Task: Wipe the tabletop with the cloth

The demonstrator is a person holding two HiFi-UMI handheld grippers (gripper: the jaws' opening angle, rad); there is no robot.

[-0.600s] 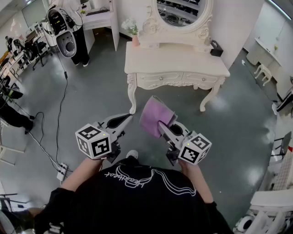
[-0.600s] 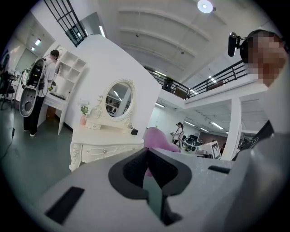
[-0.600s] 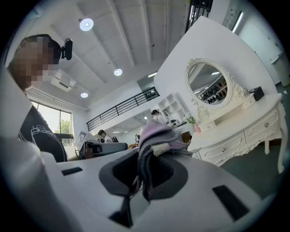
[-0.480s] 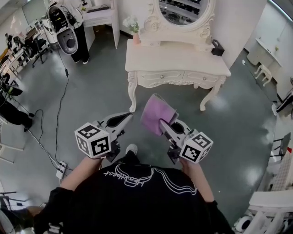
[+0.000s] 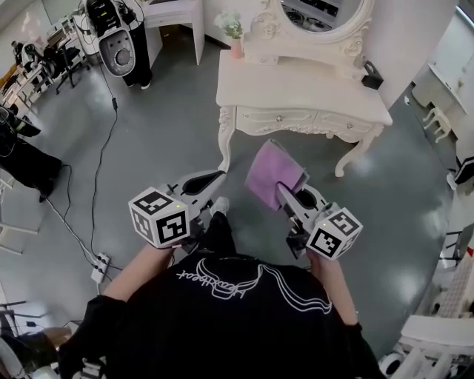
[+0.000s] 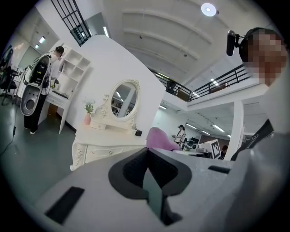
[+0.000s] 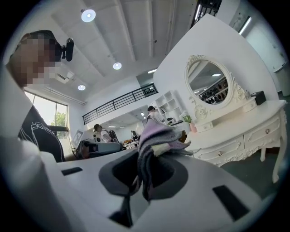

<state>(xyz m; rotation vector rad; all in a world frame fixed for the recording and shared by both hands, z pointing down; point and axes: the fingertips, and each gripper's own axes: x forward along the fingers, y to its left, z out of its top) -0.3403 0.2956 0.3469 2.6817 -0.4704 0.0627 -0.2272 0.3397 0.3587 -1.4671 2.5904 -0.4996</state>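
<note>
Plainly the approach: right gripper (image 5: pixel 281 190) clamps the purple cloth (image 5: pixel 271 172) in the air, well short of the bench (image 5: pixel 296 87); left gripper (image 5: pixel 219 178) closed, empty. Next, step closer and press cloth onto it

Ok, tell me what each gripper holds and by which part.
Right gripper pinches the purple cloth by its bunched near edge; left gripper holds nothing, jaws shut.

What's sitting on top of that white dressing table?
A potted plant, oval mirror and small black box; the tabletop is otherwise bare. Behind the mirror is hidden.
</note>
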